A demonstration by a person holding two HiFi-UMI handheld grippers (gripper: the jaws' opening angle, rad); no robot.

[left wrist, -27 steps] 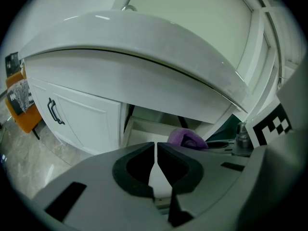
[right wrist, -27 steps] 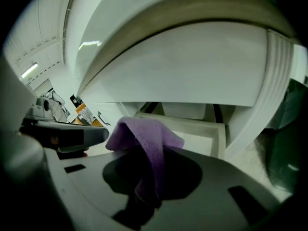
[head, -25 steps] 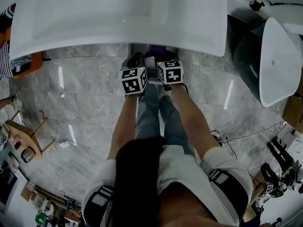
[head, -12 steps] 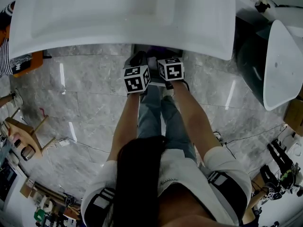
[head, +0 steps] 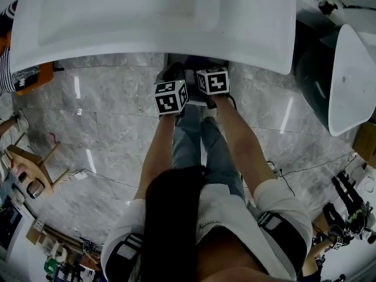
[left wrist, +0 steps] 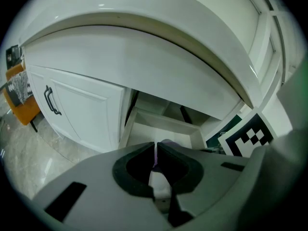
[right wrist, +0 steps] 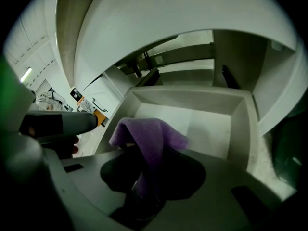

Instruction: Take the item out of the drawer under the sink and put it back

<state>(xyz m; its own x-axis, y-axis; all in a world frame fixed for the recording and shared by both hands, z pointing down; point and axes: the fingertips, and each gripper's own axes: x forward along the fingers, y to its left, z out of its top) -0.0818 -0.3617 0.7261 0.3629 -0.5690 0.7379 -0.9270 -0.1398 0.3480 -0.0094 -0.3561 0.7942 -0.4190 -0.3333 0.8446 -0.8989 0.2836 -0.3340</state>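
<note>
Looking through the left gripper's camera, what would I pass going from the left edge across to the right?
Orange object at the edge → black handle → white cabinet door → open drawer → black-and-white marker cube on the other gripper.

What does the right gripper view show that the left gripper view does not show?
Only the right gripper view: the cloth draped between the jaws of the right claw, which are opening, over the drawer floor.
Only the left gripper view: the left claw with jaws shut, and the cube on the right claw; of the cloth, just a purple sliver.
Both: the open drawer under the sink.
</note>
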